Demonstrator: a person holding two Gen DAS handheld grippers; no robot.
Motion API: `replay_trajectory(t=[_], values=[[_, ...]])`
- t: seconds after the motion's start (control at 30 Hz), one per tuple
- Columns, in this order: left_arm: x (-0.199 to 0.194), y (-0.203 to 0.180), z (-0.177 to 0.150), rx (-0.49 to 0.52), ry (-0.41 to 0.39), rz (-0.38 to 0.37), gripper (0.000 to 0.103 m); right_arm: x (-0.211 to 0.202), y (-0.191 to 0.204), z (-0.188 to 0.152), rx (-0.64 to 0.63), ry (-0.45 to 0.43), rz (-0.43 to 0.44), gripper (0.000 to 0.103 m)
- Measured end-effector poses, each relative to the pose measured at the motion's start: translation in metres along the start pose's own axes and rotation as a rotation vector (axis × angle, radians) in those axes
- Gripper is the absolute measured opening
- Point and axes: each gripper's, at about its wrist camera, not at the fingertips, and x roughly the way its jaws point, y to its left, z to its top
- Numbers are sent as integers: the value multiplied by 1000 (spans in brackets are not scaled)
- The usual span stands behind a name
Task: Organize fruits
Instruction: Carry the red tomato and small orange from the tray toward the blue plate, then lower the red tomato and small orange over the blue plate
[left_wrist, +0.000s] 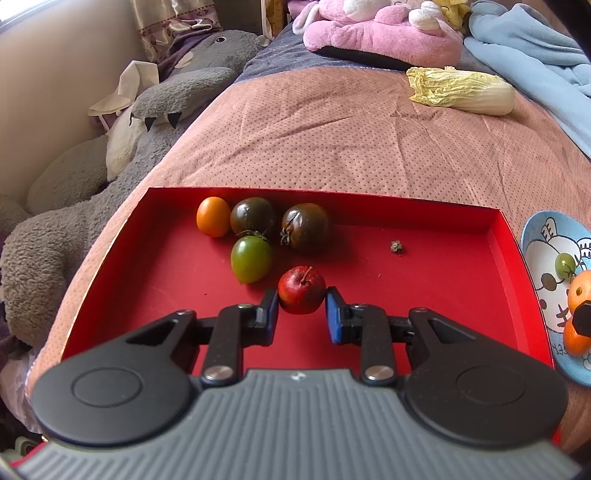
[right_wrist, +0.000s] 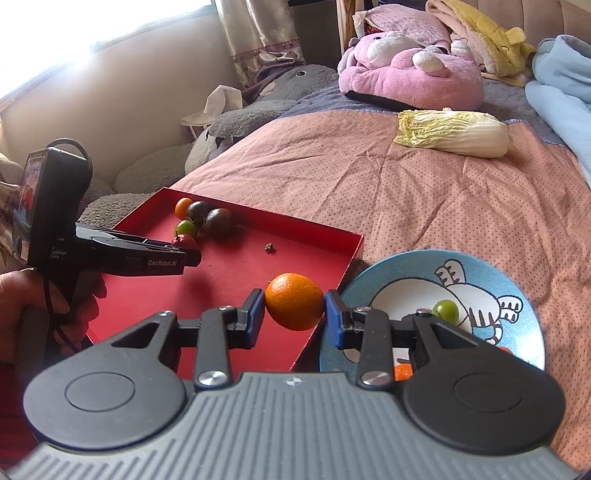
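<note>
A red tray (left_wrist: 424, 295) lies on the bed. In it sit a small orange fruit (left_wrist: 213, 216), two dark tomatoes (left_wrist: 253, 216) (left_wrist: 305, 226) and a green tomato (left_wrist: 251, 259). My left gripper (left_wrist: 301, 308) is shut on a small red apple (left_wrist: 301, 290) low over the tray floor. My right gripper (right_wrist: 294, 314) is shut on an orange (right_wrist: 294, 301), held above the tray's right edge (right_wrist: 343, 266). A blue cartoon plate (right_wrist: 517, 273) beside the tray holds a green tomato (right_wrist: 446, 311) and orange fruit (right_wrist: 402, 371). The left gripper also shows in the right wrist view (right_wrist: 192, 256).
A napa cabbage (left_wrist: 461, 90) lies on the pink bedspread (left_wrist: 314, 140) beyond the tray. Grey plush toy (left_wrist: 74, 221) at the left, pink plush (left_wrist: 380, 33) and blue blanket (left_wrist: 535, 59) at the back. A small dry stem bit (left_wrist: 397, 246) lies in the tray.
</note>
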Motion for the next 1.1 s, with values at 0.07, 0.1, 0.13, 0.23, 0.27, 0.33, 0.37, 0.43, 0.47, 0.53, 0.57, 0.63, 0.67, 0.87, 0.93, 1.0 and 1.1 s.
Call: replay_trajectory(t=[0.07,0.1,0.13,0.23,0.27,0.33,0.37,0.43,0.47,0.53,0.57,0.63,0.67,0.87,0.93,1.0,1.1], values=[[0,0,0,0,0,0,31,-1,-4,-1,5,0,-7,41],[0,0,0,1,0,0,31,-1,-6,-1,7,0,-12,41],[0,0,0,2,-1,-1,31,-2,-8,-2,10,0,-16,41],[0,-1,0,5,-2,-4,31,-3,-13,-3,17,3,-26,41],[0,-2,0,8,-3,-5,31,-3,-14,-4,20,4,-29,41],[-1,-3,0,16,-5,-8,30,-3,-18,-6,27,9,-33,41],[-2,-5,0,21,-8,-11,30,-4,-20,-8,30,12,-36,41],[-4,-7,-2,28,-12,-21,31,-3,-24,-12,37,21,-44,41],[-5,-9,-2,33,-12,-24,31,-3,-26,-14,41,26,-48,41],[-6,-13,-4,51,-14,-25,31,-4,-31,-19,49,33,-55,41],[-8,-16,-4,64,-23,-24,31,-4,-33,-22,52,37,-60,41],[-12,-22,-5,83,-39,-33,31,-4,-39,-26,61,42,-70,41],[-14,-24,-5,88,-42,-40,31,-4,-43,-28,66,46,-76,41],[-23,-46,-6,119,-57,-90,31,-9,-63,-38,91,53,-108,41],[-26,-54,-5,128,-62,-108,31,-10,-68,-39,97,50,-115,41],[-29,-61,-4,139,-69,-123,31,-11,-72,-39,102,50,-126,41],[-34,-71,1,150,-83,-147,31,-12,-79,-41,115,47,-130,41]])
